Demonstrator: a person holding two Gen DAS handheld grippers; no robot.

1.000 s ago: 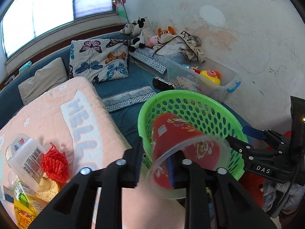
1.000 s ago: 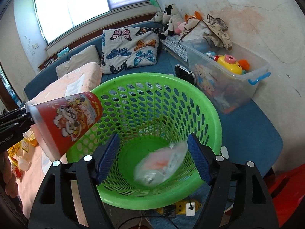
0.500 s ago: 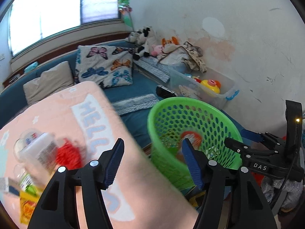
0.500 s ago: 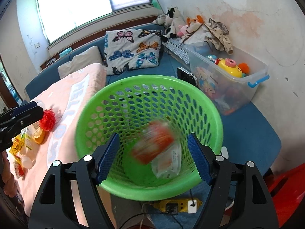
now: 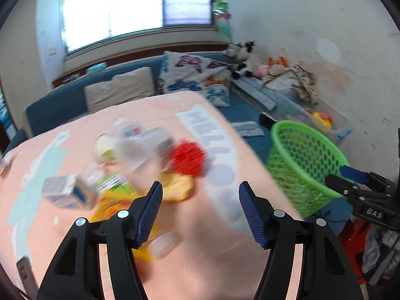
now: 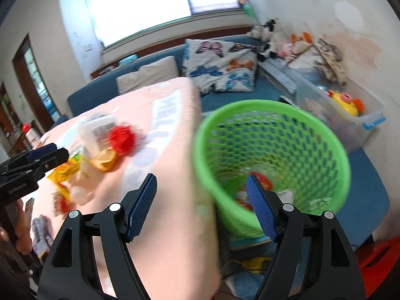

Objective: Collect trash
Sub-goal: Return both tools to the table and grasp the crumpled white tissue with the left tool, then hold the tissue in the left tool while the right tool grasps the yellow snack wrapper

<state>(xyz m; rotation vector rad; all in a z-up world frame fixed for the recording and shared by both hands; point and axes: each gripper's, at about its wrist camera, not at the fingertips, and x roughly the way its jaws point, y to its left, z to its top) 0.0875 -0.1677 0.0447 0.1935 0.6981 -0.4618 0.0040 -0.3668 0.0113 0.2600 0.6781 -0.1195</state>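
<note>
My left gripper (image 5: 200, 200) is open and empty above the pink blanket (image 5: 205, 262), pointing at a blurred heap of trash. In the heap are a clear plastic cup (image 5: 135, 155), a red mesh ball (image 5: 188, 158), an orange-yellow scrap (image 5: 178, 190), a small carton (image 5: 67, 192) and a yellow wrapper (image 5: 110, 210). The green basket (image 5: 300, 170) stands to the right of the blanket. My right gripper (image 6: 201, 192) is open and empty over the basket's (image 6: 312, 150) left rim. A red cup (image 6: 262, 180) and pale wrappers lie inside the basket.
A clear toy bin (image 6: 362, 122) stands against the wall behind the basket. Butterfly cushion (image 6: 222, 67) and plush toys (image 6: 270, 35) lie on the blue couch. A red stool (image 6: 382, 257) is at the lower right. A hand (image 6: 22, 227) holds the left gripper (image 6: 37, 160).
The left gripper let go of the red cup, which dropped into the basket, then swung left over the trash on the blanket. The right gripper shifted left off the basket's centre.
</note>
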